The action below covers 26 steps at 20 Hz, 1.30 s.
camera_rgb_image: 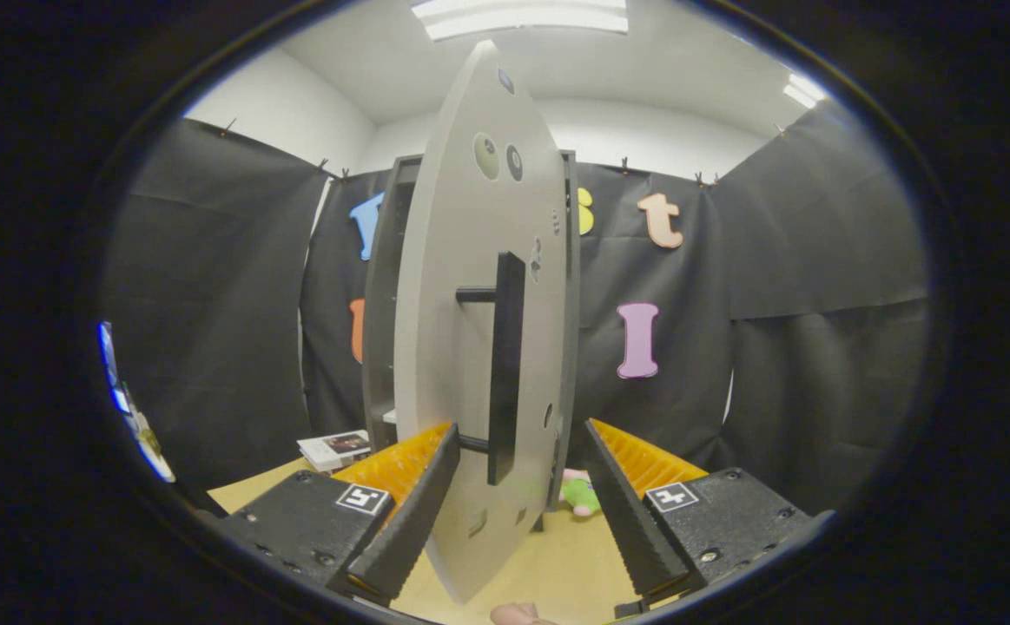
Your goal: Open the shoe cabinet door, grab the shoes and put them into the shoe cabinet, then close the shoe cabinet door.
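the gripper (518, 486) is spread wide, its two fingers (409, 512) standing apart on either side of the shoe cabinet door (461, 347), gripping nothing. the grey door is swung out towards the tool and seen nearly edge-on, so its lower part passes between the fingers; the left finger lies close against the door's face, though whether it touches cannot be told, while the right finger is clear of it. a dark bar handle (505, 365) stands upright on the door just ahead of the fingers, held off the panel by short posts at top and bottom. beyond the door is the dark frame of the shoe cabinet (380, 312), with shelf edges showing on its left side. all this rests on a pale wooden tabletop (548, 564). a small pink and green toy (580, 493) lies on the table past the door, between the fingers and nearer the right one. a booklet (335, 449) sits beyond the left finger, beside the cabinet's foot.
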### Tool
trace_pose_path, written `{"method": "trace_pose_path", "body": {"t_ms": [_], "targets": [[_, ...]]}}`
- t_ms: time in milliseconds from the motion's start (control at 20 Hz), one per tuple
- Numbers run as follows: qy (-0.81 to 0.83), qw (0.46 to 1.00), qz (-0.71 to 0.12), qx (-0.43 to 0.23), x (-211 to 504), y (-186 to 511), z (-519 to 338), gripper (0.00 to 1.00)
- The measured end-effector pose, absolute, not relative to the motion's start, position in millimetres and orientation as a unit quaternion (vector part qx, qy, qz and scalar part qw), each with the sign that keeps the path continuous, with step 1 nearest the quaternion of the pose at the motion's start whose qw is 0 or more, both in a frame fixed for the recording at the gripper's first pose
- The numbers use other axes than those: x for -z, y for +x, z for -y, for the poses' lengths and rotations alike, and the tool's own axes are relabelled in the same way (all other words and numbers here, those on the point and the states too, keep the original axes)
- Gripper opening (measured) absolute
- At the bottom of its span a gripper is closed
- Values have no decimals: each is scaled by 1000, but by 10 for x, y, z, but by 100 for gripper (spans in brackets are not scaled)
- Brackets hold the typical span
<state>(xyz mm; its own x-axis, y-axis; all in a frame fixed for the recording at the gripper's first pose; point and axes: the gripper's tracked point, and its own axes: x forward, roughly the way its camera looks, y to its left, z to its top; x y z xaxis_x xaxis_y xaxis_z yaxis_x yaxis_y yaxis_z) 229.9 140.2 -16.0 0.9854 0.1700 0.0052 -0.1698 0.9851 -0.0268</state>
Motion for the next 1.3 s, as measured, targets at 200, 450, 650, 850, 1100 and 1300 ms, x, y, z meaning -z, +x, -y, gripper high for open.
{"method": "trace_pose_path", "body": {"t_ms": [200, 450, 650, 850, 1100, 1300], "targets": [[-3, 996, 8, -94, 180, 2386, -1689, 92], [-19, 989, -22, -147, 536, 2537, -2371, 93], [-15, 984, -63, -168, 880, 2436, -2542, 98], [-36, 986, -48, -153, 895, 2336, -2512, 98], [-38, 990, -25, -131, 777, 2063, -2332, 99], [-19, 992, -3, -123, 655, 1803, -2152, 99]]}}
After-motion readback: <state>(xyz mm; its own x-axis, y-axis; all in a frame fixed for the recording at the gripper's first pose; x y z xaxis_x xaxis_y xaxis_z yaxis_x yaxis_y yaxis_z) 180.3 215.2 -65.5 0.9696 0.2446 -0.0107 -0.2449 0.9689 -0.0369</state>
